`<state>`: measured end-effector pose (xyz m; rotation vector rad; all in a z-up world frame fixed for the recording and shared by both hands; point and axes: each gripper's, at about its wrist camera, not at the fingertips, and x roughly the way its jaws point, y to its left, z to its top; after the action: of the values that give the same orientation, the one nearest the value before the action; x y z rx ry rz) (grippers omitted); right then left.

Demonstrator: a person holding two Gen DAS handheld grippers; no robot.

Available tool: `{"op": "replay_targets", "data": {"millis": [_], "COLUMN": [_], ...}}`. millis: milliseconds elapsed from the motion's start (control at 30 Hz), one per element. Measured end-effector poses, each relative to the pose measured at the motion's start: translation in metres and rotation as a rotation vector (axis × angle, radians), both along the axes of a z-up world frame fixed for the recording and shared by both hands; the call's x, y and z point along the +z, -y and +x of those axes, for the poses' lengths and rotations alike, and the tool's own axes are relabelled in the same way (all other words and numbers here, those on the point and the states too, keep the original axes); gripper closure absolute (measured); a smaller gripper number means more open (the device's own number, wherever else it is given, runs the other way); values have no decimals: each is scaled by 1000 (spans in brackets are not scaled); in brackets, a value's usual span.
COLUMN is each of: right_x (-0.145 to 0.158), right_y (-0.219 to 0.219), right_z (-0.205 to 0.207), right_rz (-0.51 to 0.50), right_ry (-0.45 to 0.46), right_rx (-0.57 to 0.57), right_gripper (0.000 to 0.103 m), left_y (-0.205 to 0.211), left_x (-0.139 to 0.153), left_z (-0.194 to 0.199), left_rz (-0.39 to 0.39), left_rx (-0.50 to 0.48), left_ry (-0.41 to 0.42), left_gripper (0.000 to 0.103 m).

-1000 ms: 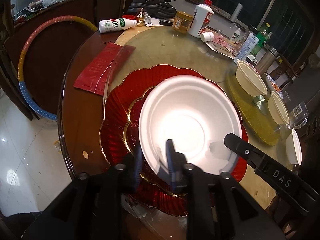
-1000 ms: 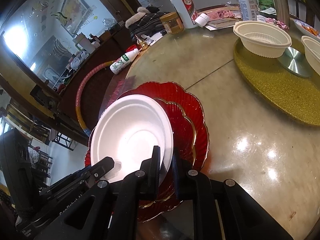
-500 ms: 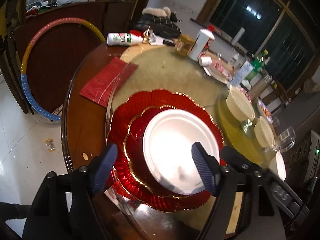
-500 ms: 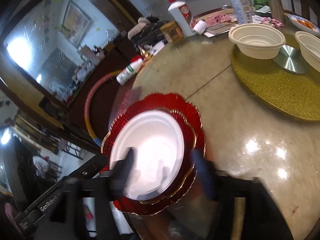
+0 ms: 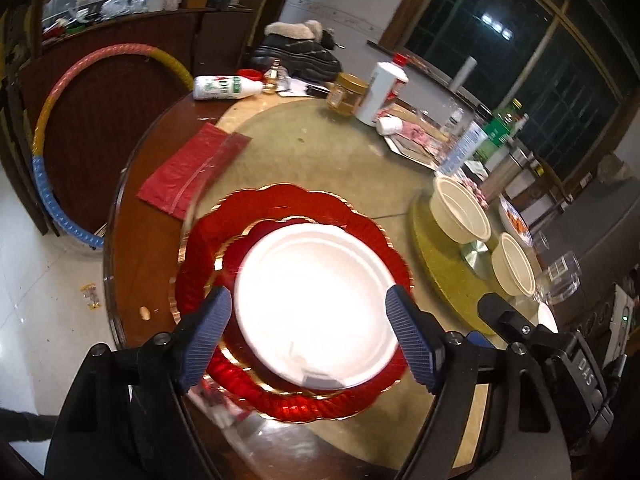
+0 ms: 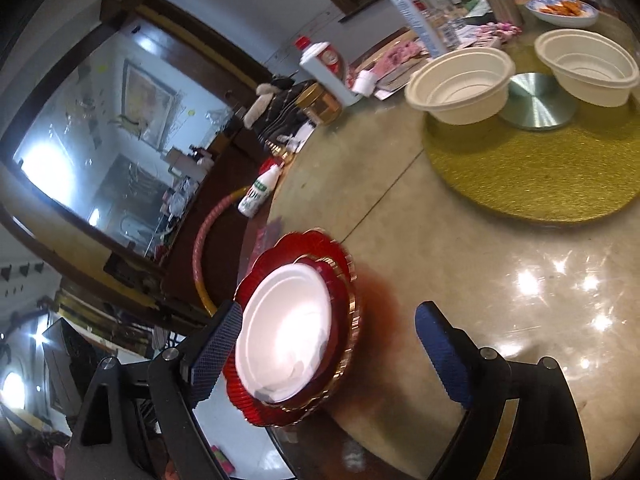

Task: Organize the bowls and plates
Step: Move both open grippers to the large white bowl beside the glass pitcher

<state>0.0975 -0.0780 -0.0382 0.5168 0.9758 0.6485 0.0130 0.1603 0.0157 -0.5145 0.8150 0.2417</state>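
Observation:
A white paper plate [image 5: 316, 304] lies on a small red plate [image 5: 236, 248], which lies on a large red scalloped plate [image 5: 280, 204] near the table's edge. The stack also shows in the right wrist view, white plate [image 6: 284, 328] on top. My left gripper [image 5: 310, 332] is open and empty, raised above the white plate. My right gripper [image 6: 332, 352] is open and empty, pulled back above the stack. Two cream bowls [image 5: 460, 212] [image 5: 514, 264] stand on a gold turntable mat [image 5: 436, 264]; they also show in the right wrist view [image 6: 460, 84] [image 6: 588, 66].
A red plastic bag [image 5: 188, 168] lies left of the stack. Bottles [image 5: 382, 88], a jar [image 5: 346, 92] and a lying white bottle [image 5: 224, 88] crowd the far side. A hoop [image 5: 52, 152] leans beyond the table. A metal disc [image 6: 534, 100] sits between the bowls.
Both grippers opened and let go of the white plate, which now rests on the red plates. Both grippers pulled back and up from the stack.

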Motion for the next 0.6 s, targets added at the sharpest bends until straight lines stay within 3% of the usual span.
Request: {"op": "replay_targets", "data": {"millis": [267,600], "right_x": [-7,-1], "right_y": [49,107], "right_z": [26,42], "right_rz": [49,93], "right_ry": [-43,-42], "right_rx": [-102,-198], "right_gripper": [12,12], "left_y": [35,93], "left_x": [19,19], "left_z": [42,89], "left_rz": [63,41], "left_rx": [-133,-271], "left_ry": [-3,-59], "left_gripper": [23,23]}}
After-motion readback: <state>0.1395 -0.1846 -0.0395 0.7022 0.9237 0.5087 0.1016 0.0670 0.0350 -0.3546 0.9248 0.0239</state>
